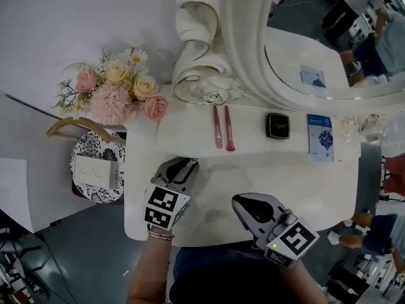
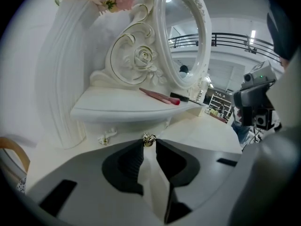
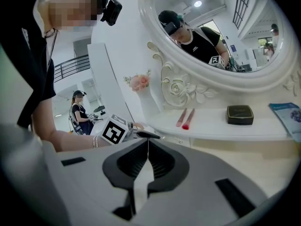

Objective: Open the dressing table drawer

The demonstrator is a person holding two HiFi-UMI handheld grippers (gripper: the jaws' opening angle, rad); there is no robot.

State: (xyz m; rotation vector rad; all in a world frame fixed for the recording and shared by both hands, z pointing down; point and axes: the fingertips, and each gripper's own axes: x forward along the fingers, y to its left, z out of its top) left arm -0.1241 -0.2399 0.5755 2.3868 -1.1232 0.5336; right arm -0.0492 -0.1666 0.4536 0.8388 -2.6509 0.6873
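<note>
L gripper (image 2: 149,143) pinches drawer knob (image 2: 149,138), knob sticking out toward cam.

My head camera looks steeply down from close above the table (image 1: 285,182). My left gripper (image 1: 182,164) and right gripper (image 1: 238,201) show in the lower middle of the frame. The left gripper view sits low at the table front, looking along its jaws, very near the knob (image 2: 149,138). The right gripper view looks level across the table, up at the mirror (image 3: 244,36), with my left gripper at its centre left. All three views share the brushes (image 1: 229,132) on the shelf.
</note>
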